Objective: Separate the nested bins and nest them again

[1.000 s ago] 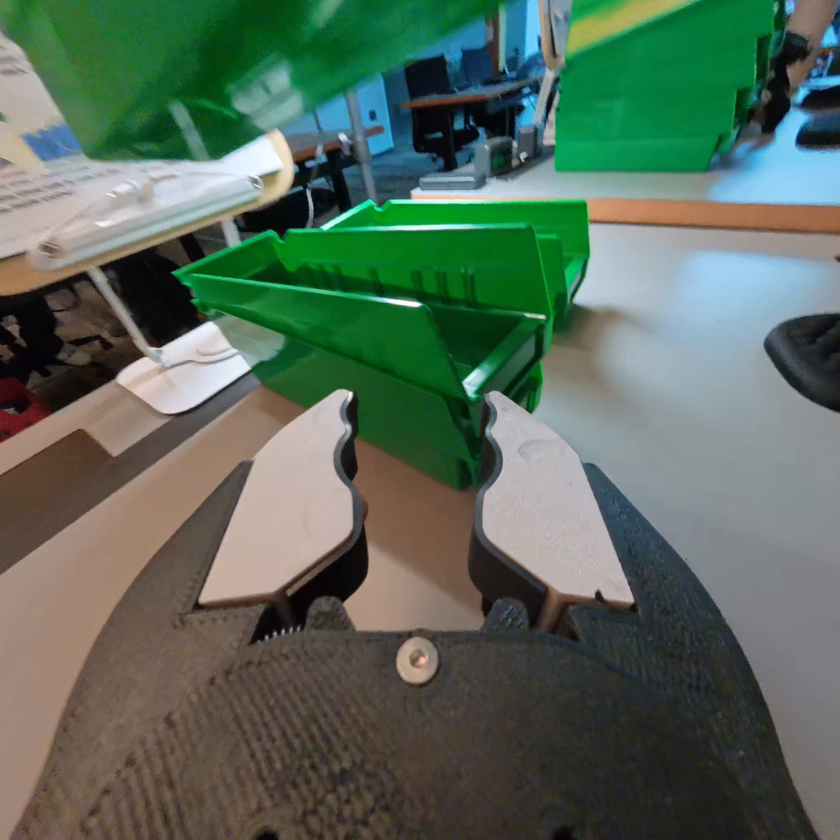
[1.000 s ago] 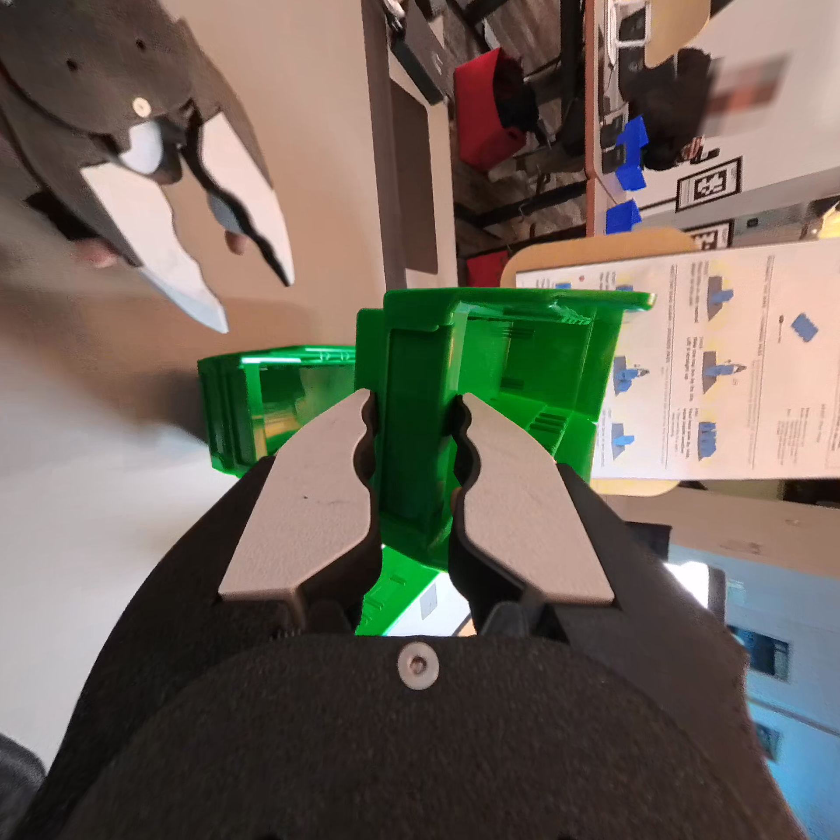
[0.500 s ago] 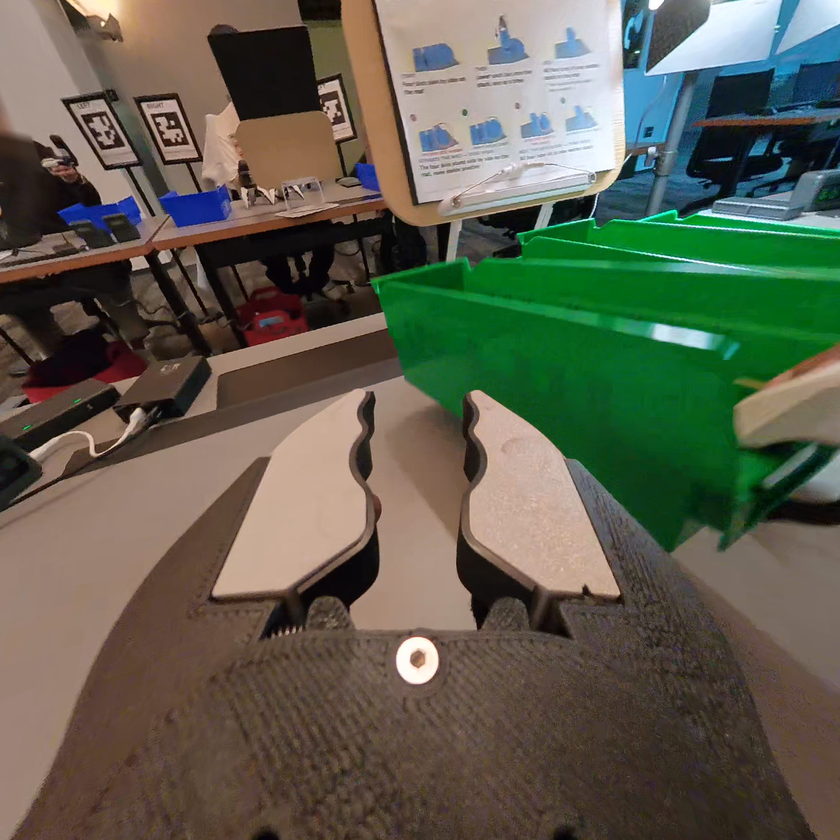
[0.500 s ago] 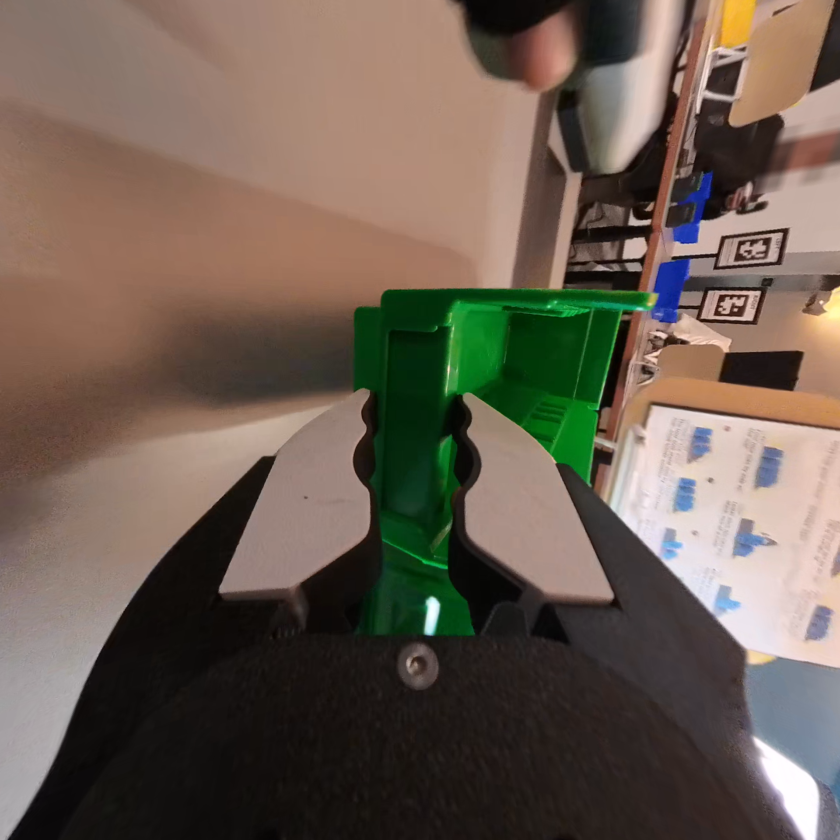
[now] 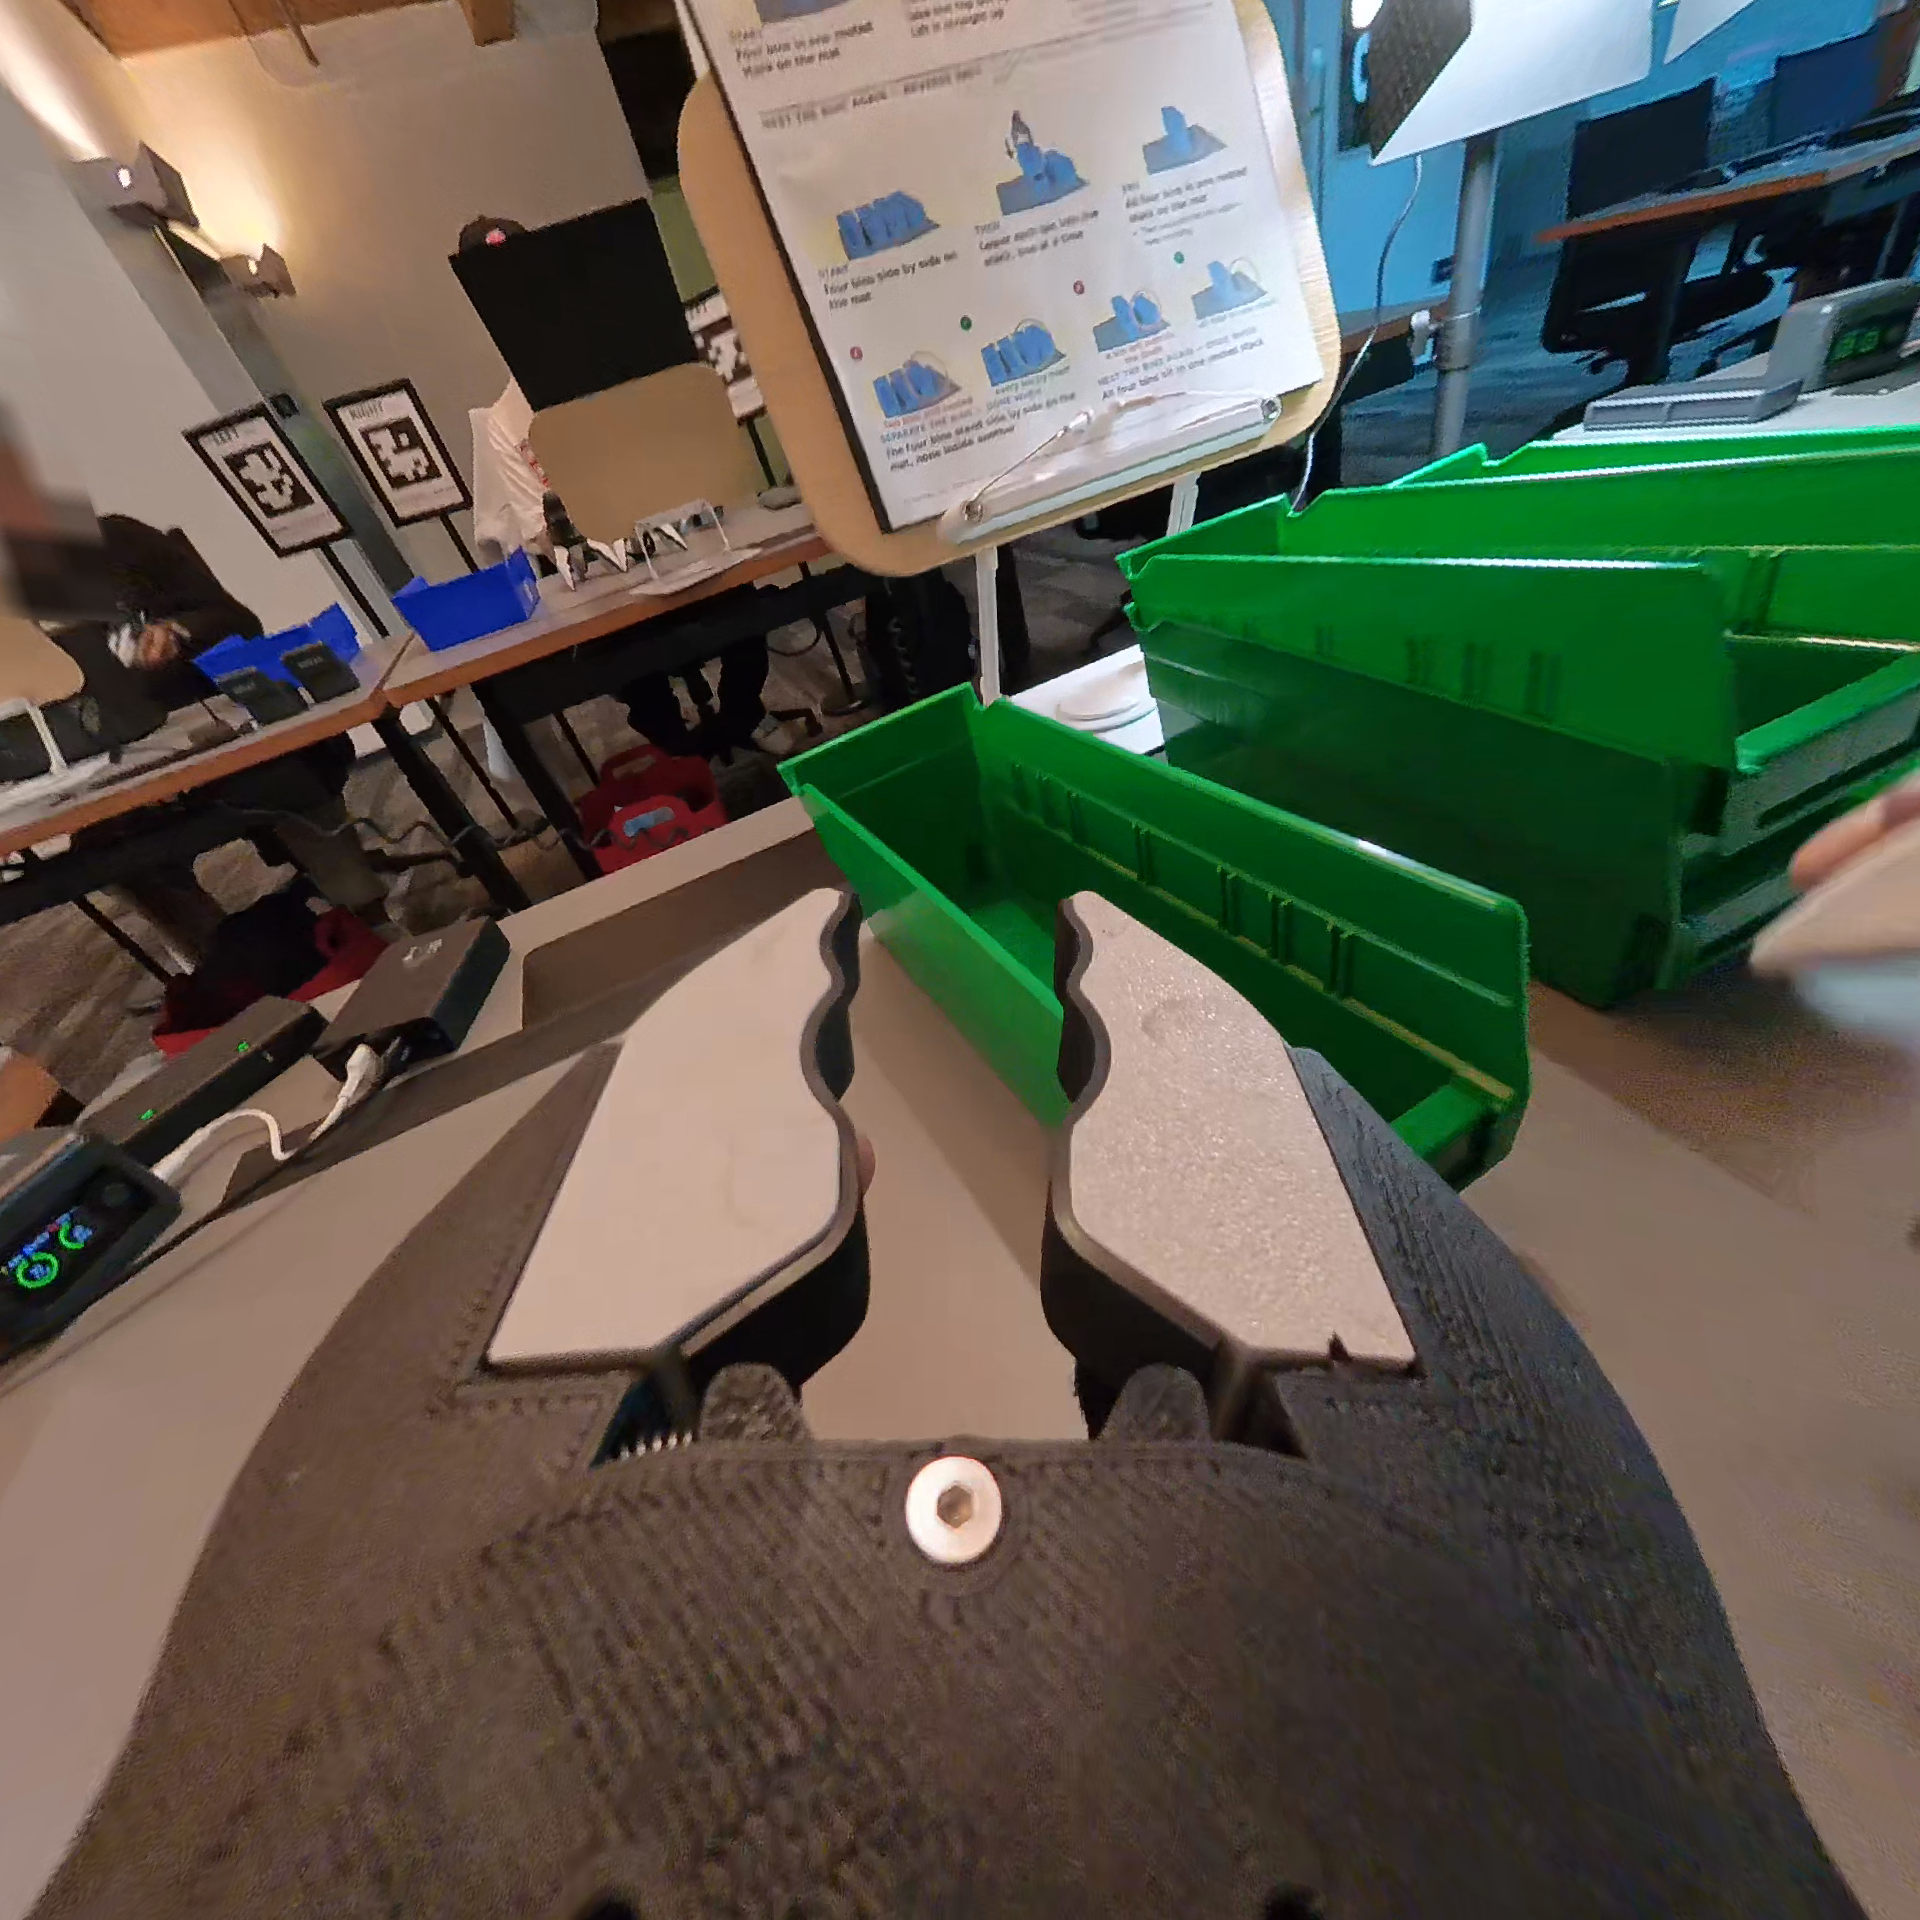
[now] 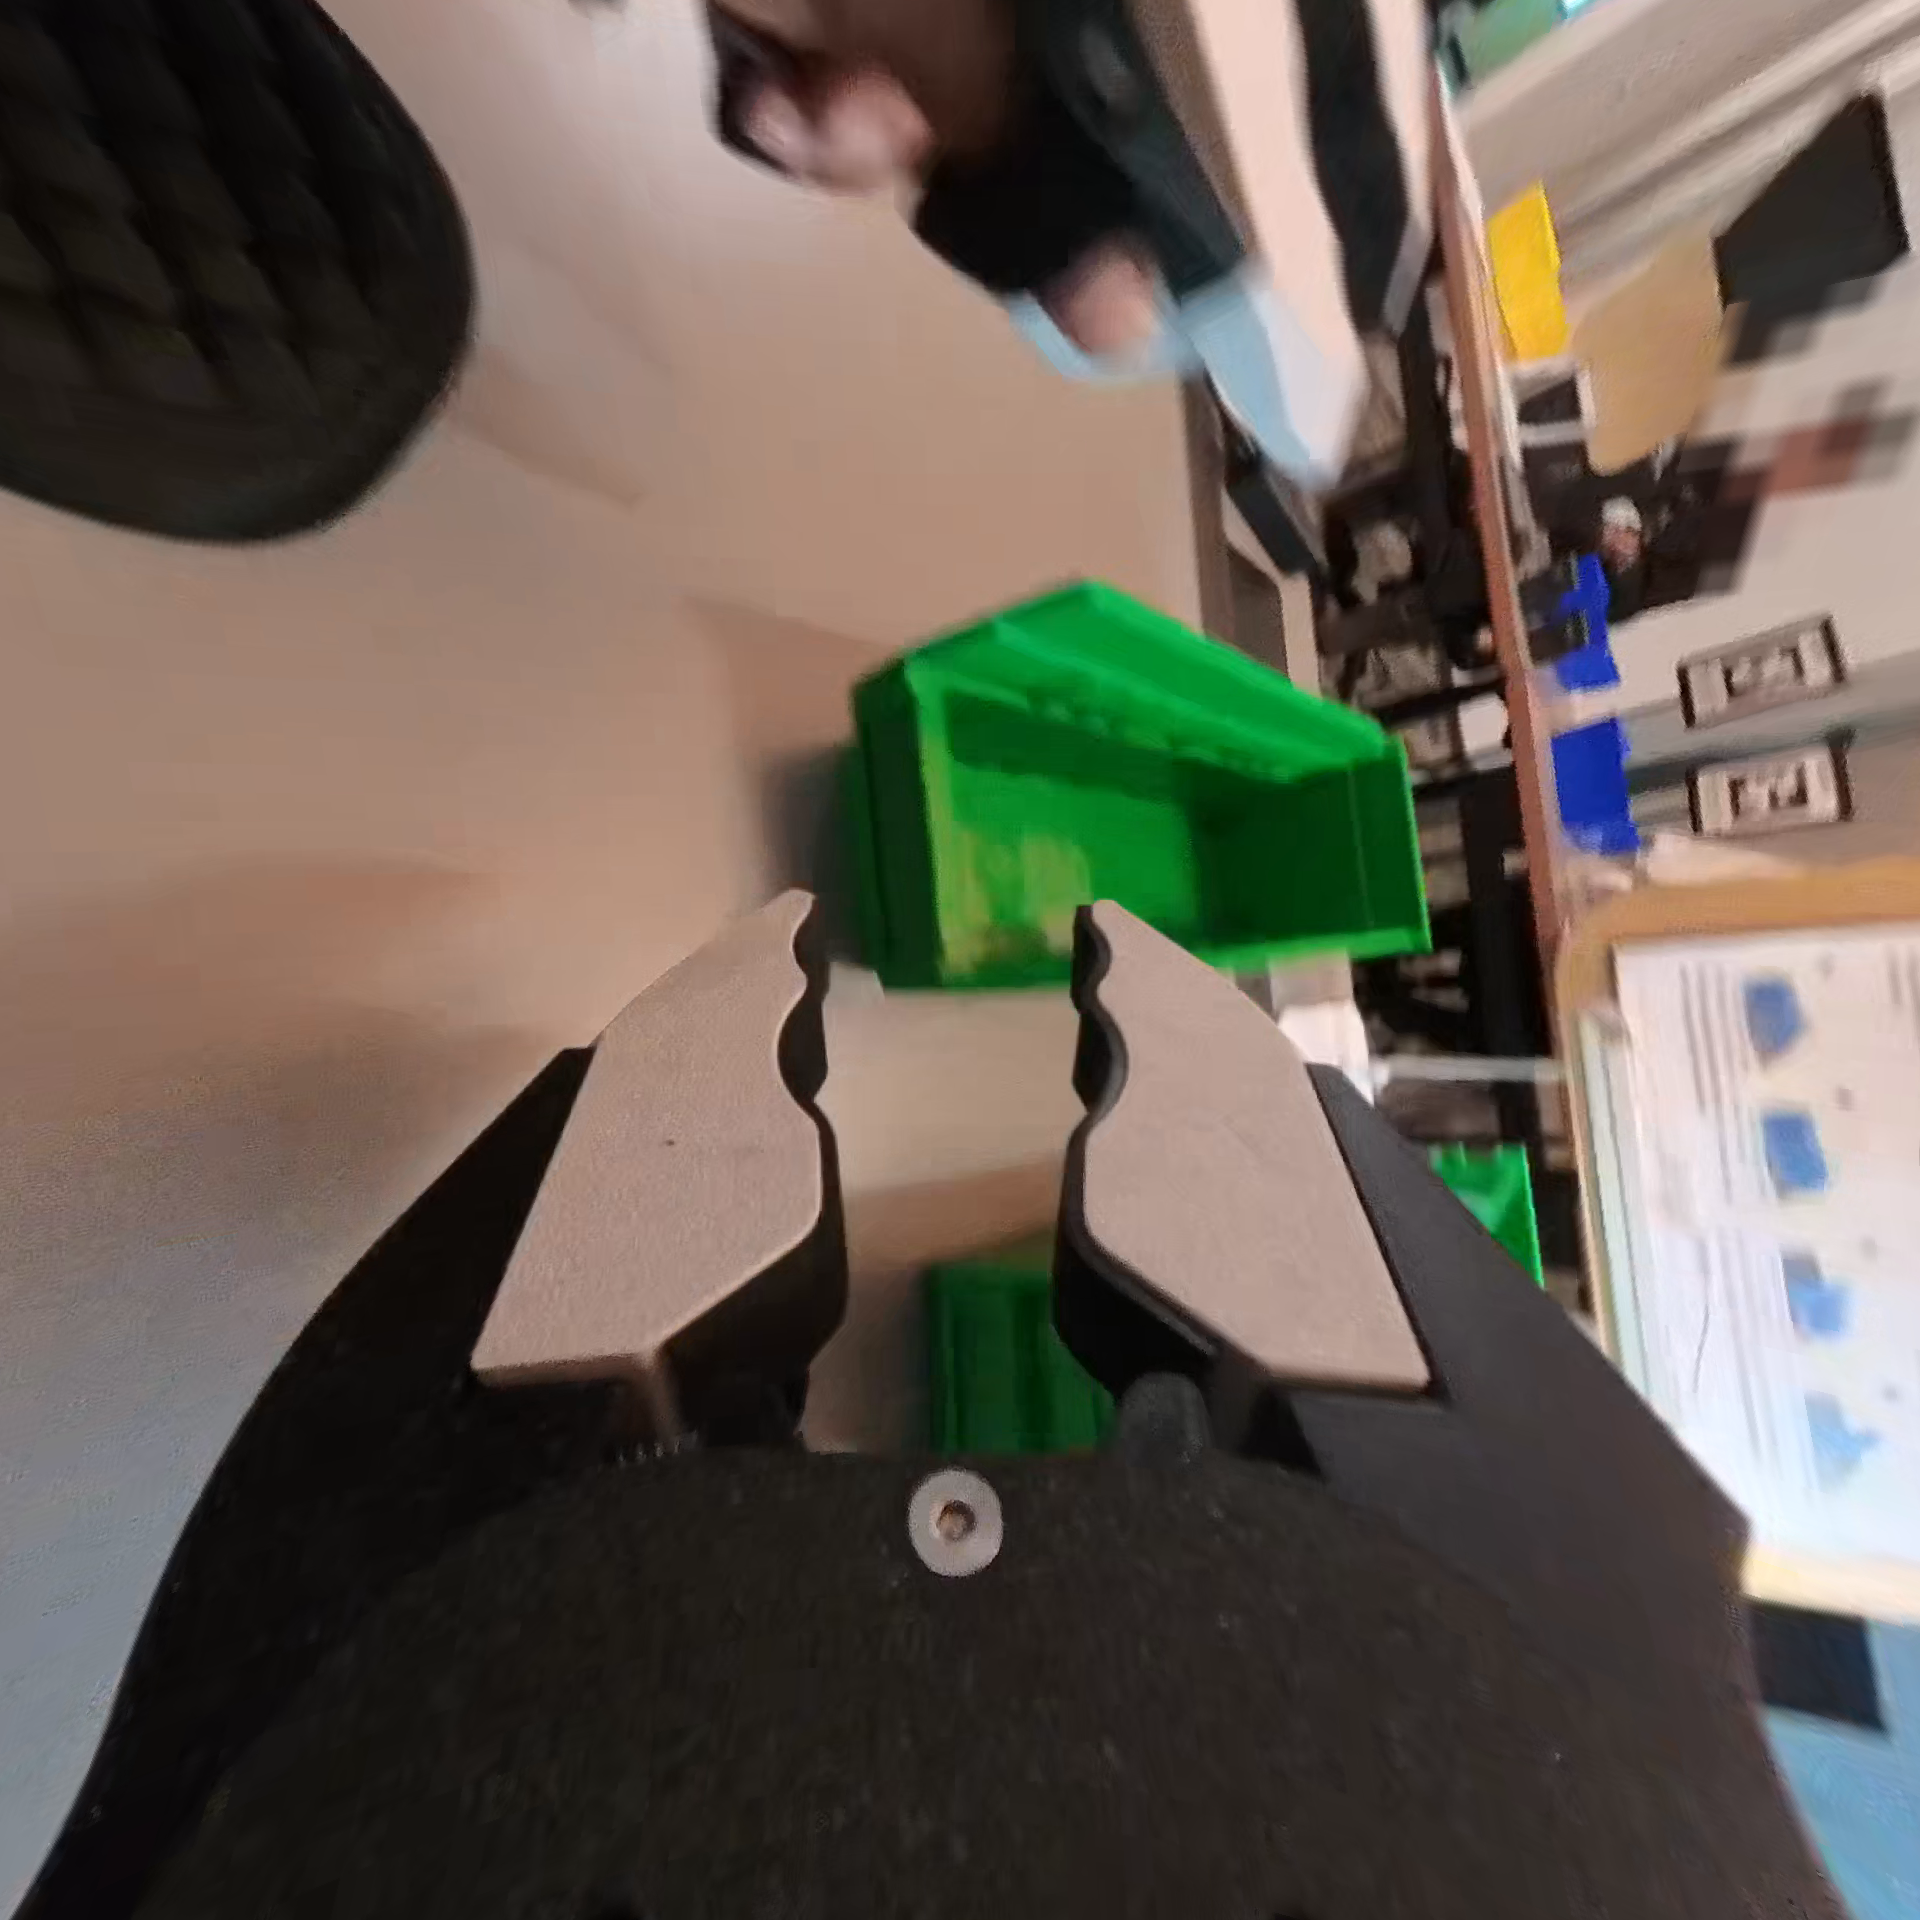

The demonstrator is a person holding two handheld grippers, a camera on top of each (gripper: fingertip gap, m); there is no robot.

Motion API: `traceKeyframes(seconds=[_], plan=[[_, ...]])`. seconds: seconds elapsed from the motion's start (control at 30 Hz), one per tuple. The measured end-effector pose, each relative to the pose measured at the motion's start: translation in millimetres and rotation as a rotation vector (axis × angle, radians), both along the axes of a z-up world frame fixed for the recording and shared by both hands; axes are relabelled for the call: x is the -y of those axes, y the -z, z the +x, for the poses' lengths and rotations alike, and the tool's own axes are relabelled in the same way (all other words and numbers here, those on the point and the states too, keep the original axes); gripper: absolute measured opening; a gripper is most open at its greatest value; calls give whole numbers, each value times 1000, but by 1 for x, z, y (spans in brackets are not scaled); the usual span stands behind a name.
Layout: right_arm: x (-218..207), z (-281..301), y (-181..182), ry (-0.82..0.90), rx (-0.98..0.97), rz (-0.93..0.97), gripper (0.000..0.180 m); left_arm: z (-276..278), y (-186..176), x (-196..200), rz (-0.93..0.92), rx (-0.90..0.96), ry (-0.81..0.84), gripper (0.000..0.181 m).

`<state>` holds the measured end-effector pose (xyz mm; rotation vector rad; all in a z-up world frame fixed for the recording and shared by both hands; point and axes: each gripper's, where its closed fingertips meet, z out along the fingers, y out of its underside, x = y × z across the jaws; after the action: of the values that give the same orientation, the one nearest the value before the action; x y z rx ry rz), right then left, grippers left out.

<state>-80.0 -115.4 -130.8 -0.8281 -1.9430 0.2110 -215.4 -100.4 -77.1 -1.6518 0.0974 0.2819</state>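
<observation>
Left gripper [image 5: 956, 914]: grey-plated fingers stand apart with only tabletop and bin wall showing between them; nothing is held. Right gripper [image 6: 940, 925]: fingers likewise apart and empty, and its view is rolled sideways and blurred.

Just beyond the left gripper's tips a single open-topped green plastic bin [image 5: 1174, 935] sits alone on the beige tabletop [image 5: 1662, 1247], upright, its near long wall crossing in front of the tips. In the right wrist view the same bin [image 6: 1122, 800] lies ahead of the open fingers, apart from them. Whether the left tips touch its wall cannot be determined.

Behind it, near but not touching, stands the stack of remaining nested green bins [image 5: 1558, 727], their rims visibly skewed, not seated square. A white instruction board on a wooden panel [image 5: 1029, 260] rises on a stand behind the bins; other tables and people lie farther back.

Assessment: one bin is separated; the stack remains to be taken apart.

Risks:
- The skewed stack may bind, so a pull on the top bin could drag those beneath it.
- The loose bin is light and near the table's far edge; a nudge from either gripper could push it off.
- The board's stand is close behind, so a lifted bin could strike it.
</observation>
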Motion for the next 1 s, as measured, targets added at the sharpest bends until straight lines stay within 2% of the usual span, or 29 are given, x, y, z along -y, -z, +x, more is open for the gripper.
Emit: traceKeyframes(seconds=[0.13,0.23,0.3,0.4,0.57,0.67,0.8,0.9,1.0], plan=[[-73,62,-25,176,-129,-85,39,29,-13,0,22,-66,60,34],[-105,101,-30,246,-210,-166,34,70,-19,-7,7,-116,169,32],[-120,116,-26,281,-227,-140,33,103,-17,-18,-42,-173,254,32],[-137,126,-16,320,-225,-120,35,156,-4,-37,-152,-280,396,35],[-151,132,7,344,-209,-233,42,211,41,-72,-372,-512,528,37],[-157,136,26,347,-178,-308,41,215,65,-98,-488,-662,493,41],[-156,135,46,315,-130,-317,38,209,76,-114,-592,-822,422,39],[-157,124,54,329,-151,-377,40,210,74,-120,-586,-878,388,29],[-162,113,59,364,-188,-470,41,213,74,-125,-546,-940,374,29]])
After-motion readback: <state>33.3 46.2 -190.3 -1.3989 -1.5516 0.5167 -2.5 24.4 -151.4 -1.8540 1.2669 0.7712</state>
